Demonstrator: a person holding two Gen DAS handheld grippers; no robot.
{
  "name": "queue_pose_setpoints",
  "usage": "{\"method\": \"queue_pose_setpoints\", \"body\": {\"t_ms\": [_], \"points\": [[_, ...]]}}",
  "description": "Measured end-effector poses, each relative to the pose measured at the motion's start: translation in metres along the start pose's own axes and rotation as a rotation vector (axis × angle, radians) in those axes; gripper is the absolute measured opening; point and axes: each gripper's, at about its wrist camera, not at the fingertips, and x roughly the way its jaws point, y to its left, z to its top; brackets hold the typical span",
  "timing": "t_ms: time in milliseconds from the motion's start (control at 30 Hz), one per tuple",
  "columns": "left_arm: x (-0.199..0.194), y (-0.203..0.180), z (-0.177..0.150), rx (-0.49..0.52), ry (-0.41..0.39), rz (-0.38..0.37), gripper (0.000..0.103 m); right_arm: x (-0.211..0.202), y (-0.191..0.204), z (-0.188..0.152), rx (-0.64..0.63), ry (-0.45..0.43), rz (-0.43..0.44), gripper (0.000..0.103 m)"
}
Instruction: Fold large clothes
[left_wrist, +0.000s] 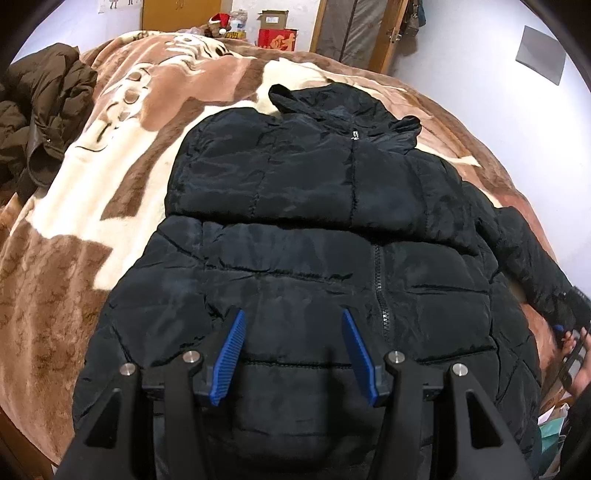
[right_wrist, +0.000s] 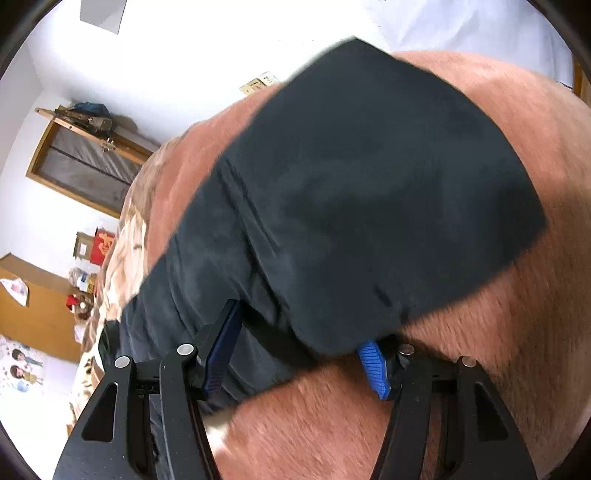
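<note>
A black puffer jacket (left_wrist: 314, 206) lies front up on the brown and cream blanket (left_wrist: 74, 229), hood away from me. Its left sleeve is folded across the chest. My left gripper (left_wrist: 293, 317) is open and empty, hovering over the jacket's lower front. The right sleeve (left_wrist: 532, 266) stretches out to the right. In the right wrist view the sleeve's cuff end (right_wrist: 351, 203) lies between the wide-open jaws of my right gripper (right_wrist: 303, 325); the fabric covers the tip of one blue finger (right_wrist: 373, 363). The right gripper also shows in the left wrist view (left_wrist: 569, 332).
A dark brown coat (left_wrist: 40, 122) is heaped at the bed's far left. Boxes and a red carton (left_wrist: 277, 38) stand beyond the bed by a wooden door. A white wall runs along the bed's right side (left_wrist: 517, 92).
</note>
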Motion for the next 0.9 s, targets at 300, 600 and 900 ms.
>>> {"method": "queue_pose_setpoints", "body": {"t_ms": [300,600,900], "points": [[0.0,0.002,0.007,-0.009,-0.007,-0.01,0.056,-0.049,0.068,-0.002,-0.232,-0.076,0.021,0.01],[-0.013,0.018,0.018,-0.042,-0.053,-0.032,0.056,-0.117,0.217,-0.047,-0.518,-0.081,0.3,0.009],[-0.022,0.054,0.02,-0.098,-0.086,-0.023,0.056,-0.082,0.345,-0.169,-0.785,0.142,0.451,0.009]]}}
